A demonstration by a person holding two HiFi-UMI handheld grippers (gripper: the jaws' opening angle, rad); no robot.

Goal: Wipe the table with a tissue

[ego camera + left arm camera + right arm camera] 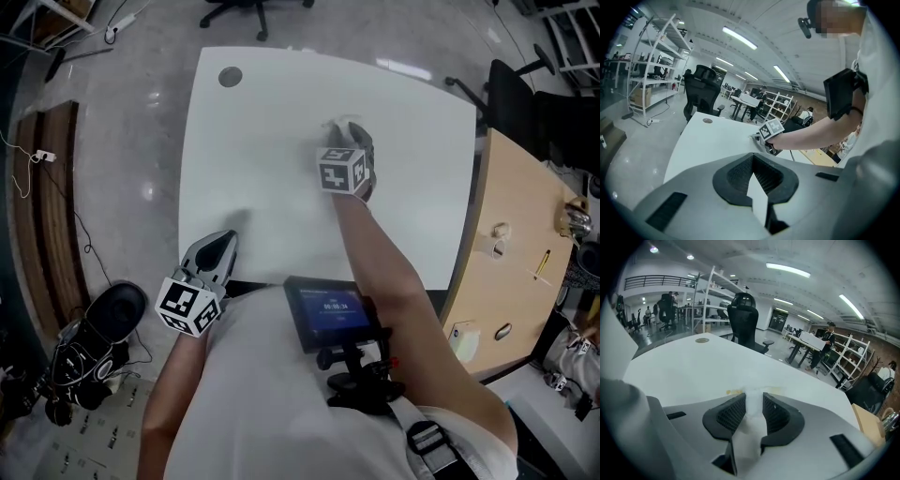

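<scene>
In the head view the white table [262, 169] fills the middle. My right gripper [349, 129] reaches out over its centre and points down at the top. It is shut on a white tissue [751, 425], which is bunched between its pads and pressed to the table at the tips [753, 401]. A faint yellowish smear [733, 392] lies on the table just ahead of the tissue. My left gripper [225, 242] hangs over the table's near left edge. Its tips [753, 174] meet with nothing between them. The right gripper [758, 139] also shows in the left gripper view.
A round cable hole [230, 77] sits in the table's far left corner. A wooden desk [525, 244] with small items adjoins the right side, with black office chairs [511, 94] behind it. A black bag [94, 337] lies on the floor at left. Metal shelving [651, 70] stands further back.
</scene>
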